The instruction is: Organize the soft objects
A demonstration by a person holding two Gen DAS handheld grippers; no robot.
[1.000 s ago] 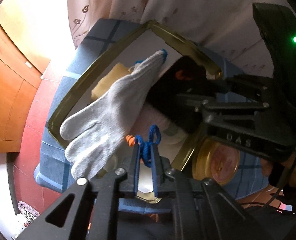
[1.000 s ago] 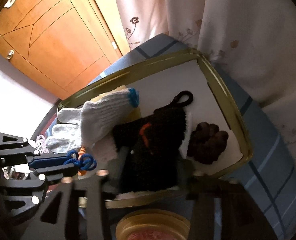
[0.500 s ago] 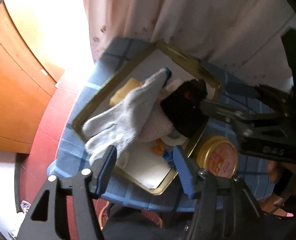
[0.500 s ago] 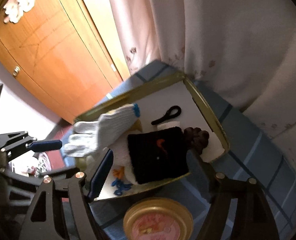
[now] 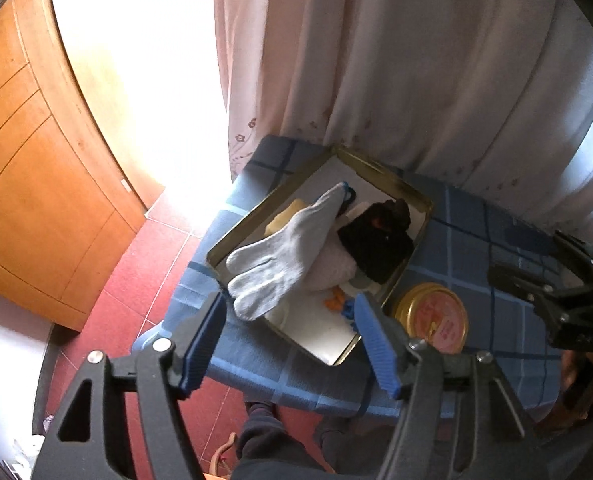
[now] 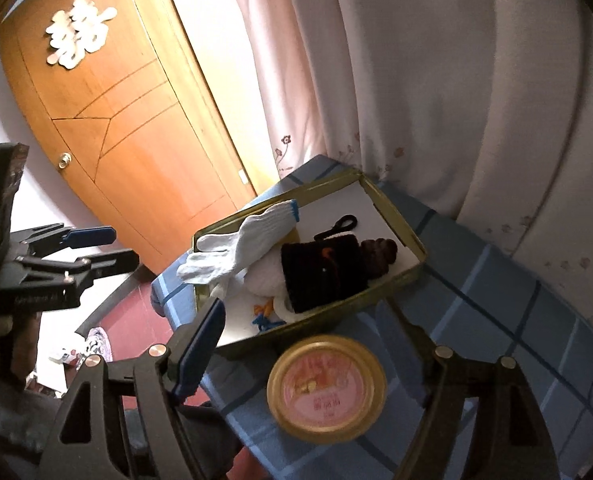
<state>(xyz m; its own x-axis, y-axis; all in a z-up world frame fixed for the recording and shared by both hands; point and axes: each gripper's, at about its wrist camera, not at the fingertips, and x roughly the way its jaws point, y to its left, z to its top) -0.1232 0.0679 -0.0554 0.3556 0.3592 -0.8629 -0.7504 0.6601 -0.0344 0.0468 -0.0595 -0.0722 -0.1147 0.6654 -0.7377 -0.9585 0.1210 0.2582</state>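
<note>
Below the curtain (image 5: 376, 80), the tray (image 5: 380, 168) is lying ahead of both released hand-held grippers, left (image 5: 292, 340) and right (image 6: 316, 356), the glove (image 5: 284, 252) stretching diagonally, fingers nearer the left.

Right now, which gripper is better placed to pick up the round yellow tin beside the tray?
Probably the right gripper: open and empty, the round tin lies between its fingers. The left gripper, also open, frames the tray corner instead.
</note>
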